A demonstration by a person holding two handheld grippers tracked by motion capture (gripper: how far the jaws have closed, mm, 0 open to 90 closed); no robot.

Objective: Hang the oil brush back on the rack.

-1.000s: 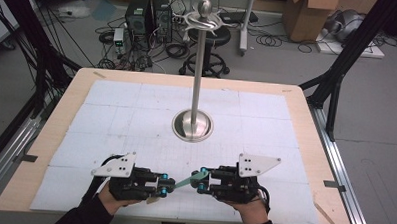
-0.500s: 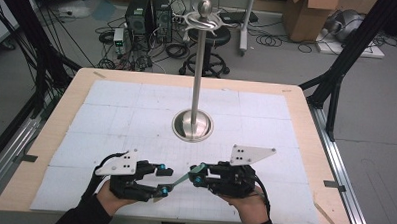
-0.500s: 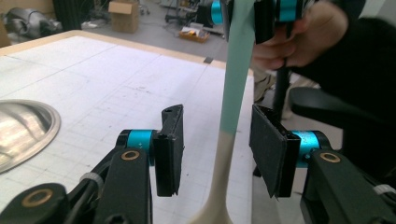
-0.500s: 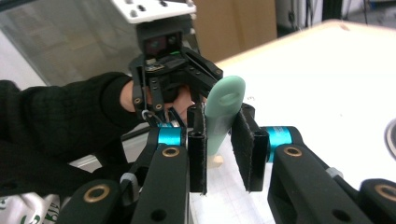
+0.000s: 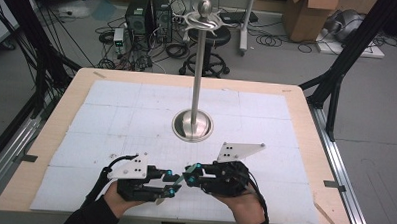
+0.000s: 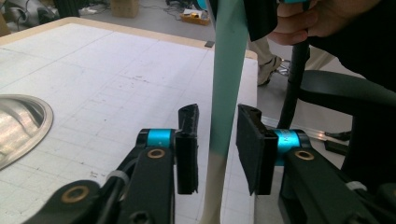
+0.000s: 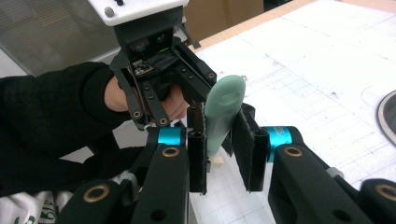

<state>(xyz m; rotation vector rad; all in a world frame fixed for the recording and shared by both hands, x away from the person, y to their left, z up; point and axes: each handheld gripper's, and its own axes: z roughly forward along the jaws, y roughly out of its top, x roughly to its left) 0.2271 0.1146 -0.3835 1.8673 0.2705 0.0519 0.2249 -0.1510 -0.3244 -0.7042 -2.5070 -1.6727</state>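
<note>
The landmark here is the metal stand (image 5: 192, 124), a tall pole on a round dish-shaped base that stands on the white mat (image 5: 111, 109) of the table (image 5: 306, 111). Both grippers are on the person's side of this stand, near its base but not touching it. In the high view the left gripper (image 5: 170, 183) is to the left of the stand and the right gripper (image 5: 190, 174) is almost straight in front of it. Their tips point at each other and nearly meet.

The thing in hand is a long mint-green utensil (image 6: 228, 84), which lies in front of the stand between the two grippers (its lower part turns pale, like wood or cream plastic). In the right gripper view its rounded green end (image 7: 223, 109) sits between the pads of the right gripper (image 7: 219, 154), and the pads press on it from both sides, so this gripper is clenched on the utensil.

In the left gripper view the utensil rises between the jaws of the left gripper (image 6: 217, 140) and goes up to the right gripper. The left jaws have just been closing, but a thin gap is visible on each side of the green shaft, so they are not gripping it. The edge of the stand's base shows at the left of this view, well apart from the jaws.
</note>
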